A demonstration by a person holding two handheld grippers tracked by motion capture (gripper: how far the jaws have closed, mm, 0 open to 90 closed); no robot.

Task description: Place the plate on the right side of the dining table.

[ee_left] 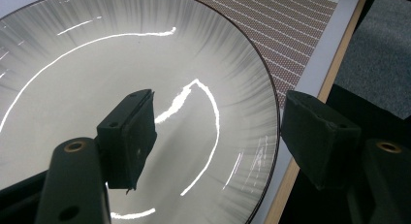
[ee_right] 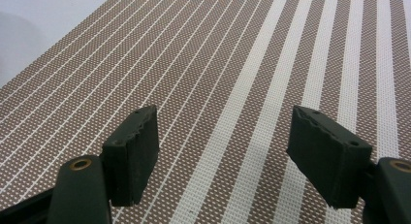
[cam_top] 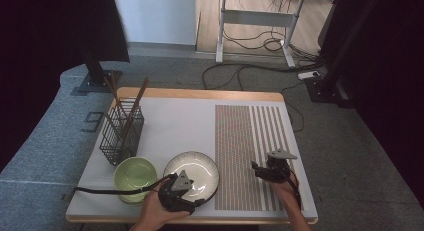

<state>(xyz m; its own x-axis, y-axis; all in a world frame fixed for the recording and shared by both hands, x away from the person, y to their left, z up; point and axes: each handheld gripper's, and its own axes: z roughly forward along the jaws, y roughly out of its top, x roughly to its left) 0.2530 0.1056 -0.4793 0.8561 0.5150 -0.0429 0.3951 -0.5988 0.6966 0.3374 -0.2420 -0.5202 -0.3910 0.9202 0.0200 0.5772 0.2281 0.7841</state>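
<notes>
A grey-white ribbed plate [cam_top: 192,173] with a dark rim lies at the table's front, just left of the striped placemat [cam_top: 250,151]. My left gripper [cam_top: 187,188] hovers over the plate's near edge, open: in the left gripper view one jaw stands over the plate [ee_left: 121,59] and the other beyond its rim, above the table edge. My right gripper [cam_top: 262,172] is open over the placemat's front right part; the right gripper view has bare brown-and-white stripes [ee_right: 232,64] between its jaws [ee_right: 220,151]. A pale green bowl [cam_top: 134,175] sits left of the plate.
A black wire basket [cam_top: 121,132] holding brown chopsticks [cam_top: 135,103] stands at the table's left, behind the green bowl. The wooden front edge [cam_top: 225,221] runs close under both hands. A desk frame and cables lie on the floor beyond the table.
</notes>
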